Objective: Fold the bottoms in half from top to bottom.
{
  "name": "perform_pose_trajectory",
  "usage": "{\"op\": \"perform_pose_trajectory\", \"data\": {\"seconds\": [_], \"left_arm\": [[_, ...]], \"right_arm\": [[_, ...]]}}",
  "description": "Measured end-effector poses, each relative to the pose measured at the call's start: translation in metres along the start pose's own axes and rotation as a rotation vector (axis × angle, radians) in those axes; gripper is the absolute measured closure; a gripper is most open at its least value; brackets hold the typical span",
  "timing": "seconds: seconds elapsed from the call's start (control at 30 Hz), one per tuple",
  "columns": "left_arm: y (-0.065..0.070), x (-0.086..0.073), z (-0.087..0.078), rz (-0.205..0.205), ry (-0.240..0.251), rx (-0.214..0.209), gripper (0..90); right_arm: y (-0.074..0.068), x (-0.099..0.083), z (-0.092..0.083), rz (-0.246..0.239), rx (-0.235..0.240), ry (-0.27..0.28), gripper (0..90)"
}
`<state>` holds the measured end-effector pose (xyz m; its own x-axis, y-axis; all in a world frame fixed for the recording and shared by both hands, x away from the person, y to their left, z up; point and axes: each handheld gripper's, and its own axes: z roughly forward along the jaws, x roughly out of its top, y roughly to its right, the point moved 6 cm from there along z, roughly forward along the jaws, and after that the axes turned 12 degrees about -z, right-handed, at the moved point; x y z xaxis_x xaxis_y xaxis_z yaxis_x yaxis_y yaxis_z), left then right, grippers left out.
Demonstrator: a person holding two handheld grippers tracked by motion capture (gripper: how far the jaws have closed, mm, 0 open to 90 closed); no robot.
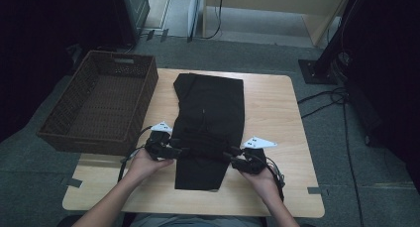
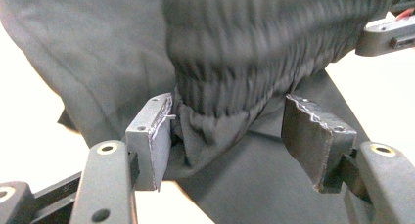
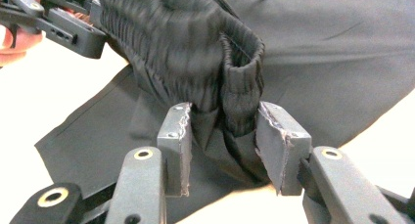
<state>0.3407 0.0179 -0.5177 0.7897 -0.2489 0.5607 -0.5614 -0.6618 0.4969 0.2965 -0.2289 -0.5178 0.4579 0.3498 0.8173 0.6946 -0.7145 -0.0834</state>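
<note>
Black trousers (image 1: 210, 115) lie lengthwise down the middle of the table (image 1: 277, 113), with the ribbed waistband (image 1: 203, 146) folded over at the near end, between the two hands. The left gripper (image 1: 166, 148) sits at the waistband's left end and the right gripper (image 1: 237, 160) at its right end, both pointing inward toward each other. In the left gripper view, the jaws of the left gripper (image 2: 230, 131) stand well apart: the bunched waistband (image 2: 244, 62) hangs down between them, its cloth brushing the inner face of the left pad while the right pad stands clear of it, so the grip is released. In the right gripper view, the jaws of the right gripper (image 3: 222, 136) are partly parted around the folded end of the waistband (image 3: 235, 82); the cloth lies against both pads, but whether the pads press on it or merely touch it I cannot tell. The left gripper also shows at the upper left of that view, by the far end of the waistband. A brown wicker basket (image 1: 54, 130) sits at the table's left edge, apart from the trousers.
</note>
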Motion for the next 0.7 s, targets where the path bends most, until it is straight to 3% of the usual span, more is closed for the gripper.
{"op": "perform_pose_trajectory", "data": {"seconds": [0.1,0.17,0.3,0.47,0.57,0.7], "left_arm": [[0.001,-0.007,-0.008,0.005,-0.009,0.02,37.4],[0.001,-0.008,-0.015,0.017,-0.005,0.028,38.8],[0.005,-0.004,-0.032,-0.005,0.046,-0.008,41.0],[0.006,0.003,-0.044,0.017,0.071,-0.002,50.7],[-0.003,0.011,-0.037,0.013,0.076,0.026,62.0],[-0.014,0.018,-0.011,0.028,0.036,0.064,68.9]], "right_arm": [[-0.005,-0.003,-0.007,0.016,0.009,-0.004,56.0],[-0.005,-0.001,-0.013,0.002,-0.003,0.007,55.2],[-0.003,0.009,-0.024,0.002,-0.026,0.064,54.6],[0.003,0.014,-0.03,0.003,-0.071,0.085,55.1],[0.009,0.014,-0.022,0.02,-0.075,0.07,58.2],[0.013,0.015,0.001,-0.02,-0.06,0.037,60.9]]}}
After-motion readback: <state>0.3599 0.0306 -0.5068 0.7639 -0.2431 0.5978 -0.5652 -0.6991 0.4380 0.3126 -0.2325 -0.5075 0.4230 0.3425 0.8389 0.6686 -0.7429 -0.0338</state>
